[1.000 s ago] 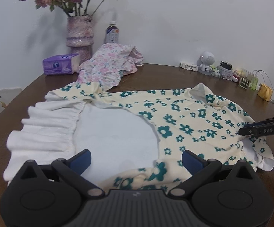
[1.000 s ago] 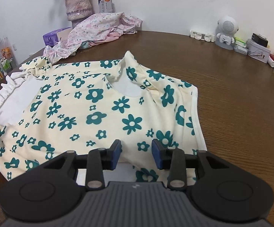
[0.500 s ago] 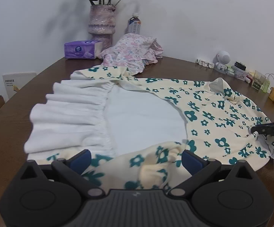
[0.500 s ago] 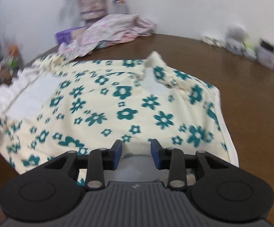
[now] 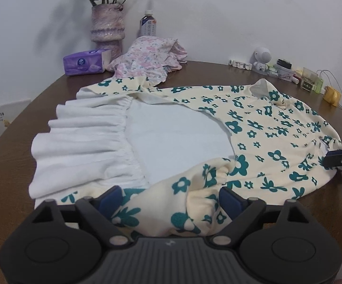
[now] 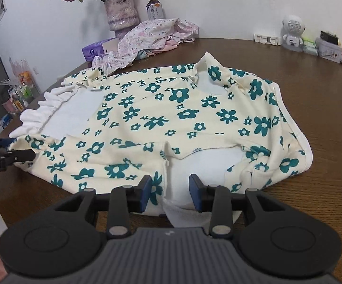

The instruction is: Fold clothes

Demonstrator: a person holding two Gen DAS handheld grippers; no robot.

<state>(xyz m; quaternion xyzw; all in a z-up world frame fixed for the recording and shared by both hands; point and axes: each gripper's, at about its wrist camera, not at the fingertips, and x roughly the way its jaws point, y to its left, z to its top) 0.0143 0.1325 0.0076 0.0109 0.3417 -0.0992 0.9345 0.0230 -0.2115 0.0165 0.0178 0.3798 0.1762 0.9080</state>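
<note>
Cream cotton with teal flowers, the dress [image 5: 253,127] lies spread across the middle of the brown table [image 6: 312,99], its white ruffled hem toward the left. At the bottom of the left wrist view, the left gripper [image 5: 168,198] is closing its jaws around a bunched fold. The right gripper [image 6: 169,193] is clamped on white fabric at the garment's near edge. Behind, in the upper left, a pink floral garment [image 5: 147,56] is heaped beside a tissue pack [image 5: 85,62] and vase [image 5: 108,26].

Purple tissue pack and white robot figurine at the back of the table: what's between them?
In the left wrist view, between tissue pack and figurine: the vase, a drink bottle and a crumpled pink floral garment.
</note>
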